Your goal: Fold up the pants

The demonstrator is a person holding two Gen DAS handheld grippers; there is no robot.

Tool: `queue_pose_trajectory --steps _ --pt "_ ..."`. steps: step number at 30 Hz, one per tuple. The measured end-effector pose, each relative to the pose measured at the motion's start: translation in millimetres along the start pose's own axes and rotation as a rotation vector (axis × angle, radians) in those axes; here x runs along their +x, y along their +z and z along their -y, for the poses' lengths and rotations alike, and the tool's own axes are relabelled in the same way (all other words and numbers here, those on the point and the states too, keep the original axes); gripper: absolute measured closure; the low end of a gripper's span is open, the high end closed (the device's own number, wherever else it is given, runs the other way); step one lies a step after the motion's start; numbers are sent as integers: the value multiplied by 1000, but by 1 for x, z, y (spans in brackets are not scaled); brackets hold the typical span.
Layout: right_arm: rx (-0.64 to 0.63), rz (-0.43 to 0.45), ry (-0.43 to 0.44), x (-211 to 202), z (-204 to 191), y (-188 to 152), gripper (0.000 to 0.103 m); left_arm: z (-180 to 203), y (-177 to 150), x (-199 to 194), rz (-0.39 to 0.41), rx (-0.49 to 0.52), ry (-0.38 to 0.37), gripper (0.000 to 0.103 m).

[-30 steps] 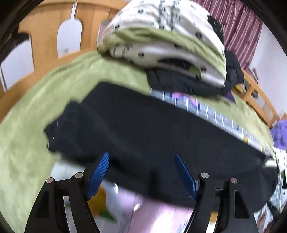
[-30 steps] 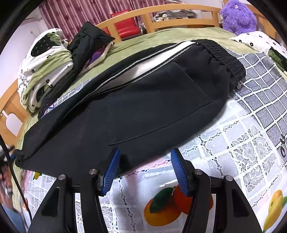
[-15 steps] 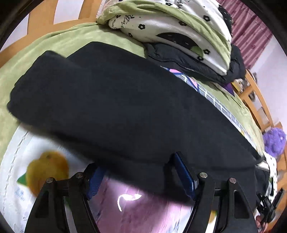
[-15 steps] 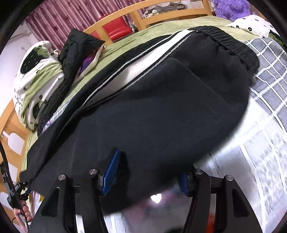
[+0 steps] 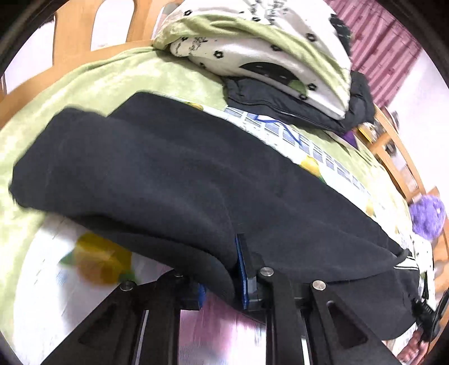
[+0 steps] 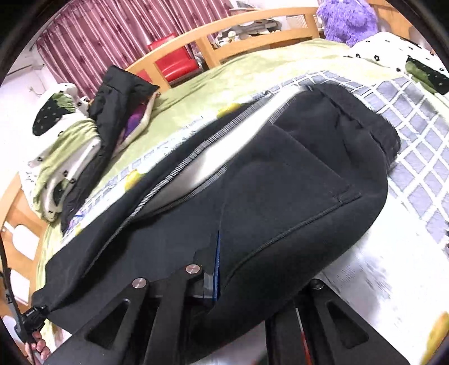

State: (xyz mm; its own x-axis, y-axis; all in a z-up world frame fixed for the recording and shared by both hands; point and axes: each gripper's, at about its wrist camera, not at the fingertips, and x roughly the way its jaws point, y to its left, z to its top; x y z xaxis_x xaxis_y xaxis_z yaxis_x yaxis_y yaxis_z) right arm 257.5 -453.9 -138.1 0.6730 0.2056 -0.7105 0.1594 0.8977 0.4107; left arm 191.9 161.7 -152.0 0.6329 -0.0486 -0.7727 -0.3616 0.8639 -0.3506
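Black pants (image 5: 179,174) with a white side stripe (image 6: 230,146) lie lengthwise on a bed. In the left wrist view my left gripper (image 5: 221,280) is shut on the near edge of a leg, and the cloth bunches over the blue pads (image 5: 242,275). In the right wrist view my right gripper (image 6: 224,269) is shut on the near edge below the back pocket (image 6: 294,179). The waistband (image 6: 373,123) lies at the far right. The fabric is lifted slightly at both grips. One pad of each gripper is hidden by the cloth.
The bed has a green blanket (image 5: 92,81) and a fruit-print cloth (image 5: 92,264). A folded white-and-green quilt (image 5: 263,47) on a dark jacket (image 6: 118,98) sits at the far side. A wooden bed rail (image 6: 224,36), a purple plush toy (image 6: 348,19) and a checked cover (image 6: 421,146) are nearby.
Both grippers have moved forward onto the near edge of the pants and closed from open onto the fabric, which now bunches up and lifts at both grips.
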Motion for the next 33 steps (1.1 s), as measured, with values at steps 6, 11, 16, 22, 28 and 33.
queue_pose_trajectory --steps 6,11,16,22,28,33 --pt "-50 -2 -27 -73 13 -29 95 -2 -40 -47 -35 48 -48 86" --pt "-9 -26 -35 -117 44 -62 94 -9 -76 -77 -55 68 -77 86" --pt "1 -78 -87 -119 60 -88 93 -20 -95 -74 -89 44 -75 85" --pt "17 -126 -105 -128 67 -105 83 -38 -102 -77 -149 -10 -112 75" --pt "22 -95 -127 -154 70 -115 82 -47 -105 -90 -155 -6 -97 67" --pt "-2 -54 -157 -172 62 -116 80 -47 -105 -106 -125 35 -59 67"
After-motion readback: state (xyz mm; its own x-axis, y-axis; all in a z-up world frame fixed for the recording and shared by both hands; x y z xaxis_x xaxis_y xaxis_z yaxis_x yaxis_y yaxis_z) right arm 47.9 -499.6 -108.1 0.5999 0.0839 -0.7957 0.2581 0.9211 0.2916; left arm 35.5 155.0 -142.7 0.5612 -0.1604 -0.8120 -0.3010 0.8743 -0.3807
